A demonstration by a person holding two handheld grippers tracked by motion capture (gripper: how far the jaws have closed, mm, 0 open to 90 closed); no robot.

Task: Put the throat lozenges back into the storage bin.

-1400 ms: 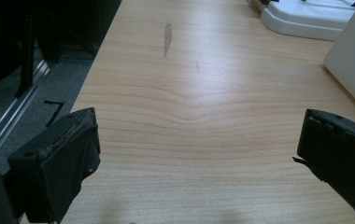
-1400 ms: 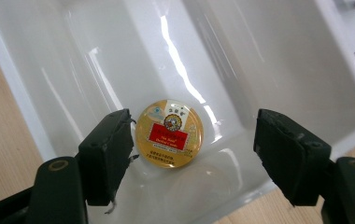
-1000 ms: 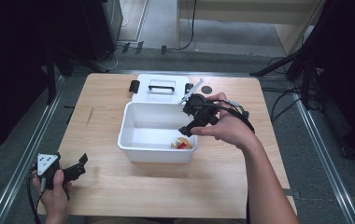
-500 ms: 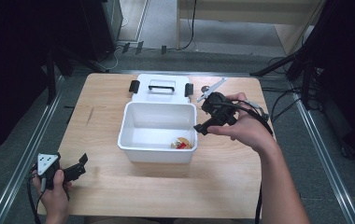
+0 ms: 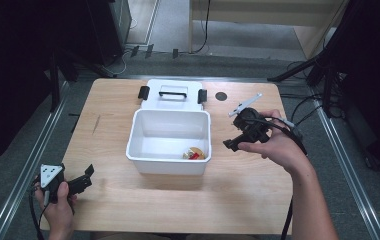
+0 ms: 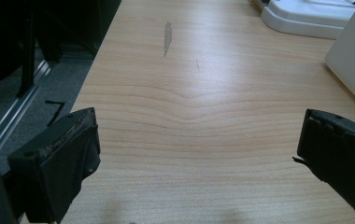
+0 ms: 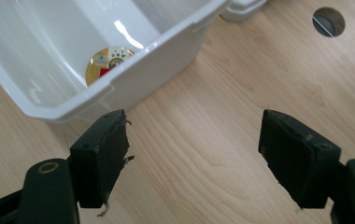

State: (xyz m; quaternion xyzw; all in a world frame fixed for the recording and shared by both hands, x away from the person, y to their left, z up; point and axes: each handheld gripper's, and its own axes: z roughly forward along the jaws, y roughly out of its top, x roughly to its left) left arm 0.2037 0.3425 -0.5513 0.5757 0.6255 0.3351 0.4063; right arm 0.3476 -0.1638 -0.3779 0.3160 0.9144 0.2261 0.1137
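The right hand-held gripper [image 7: 194, 154] hangs open and empty over the bench [image 5: 248, 190], just right of the tub [image 5: 169, 142], its jaws having just been opening. A gold disc [image 7: 109, 61] lies in the tub. The left hand-held gripper [image 6: 199, 163], well left of the tub, gapes empty.

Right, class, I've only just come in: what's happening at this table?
A person holds a claw in each hand at a wooden table. The right claw hangs beside the white bin, jaws apart with nothing between them. A small gold and red item lies in the bin's near right corner. The bin's lid sits behind it. The left claw rests open at the near left corner.
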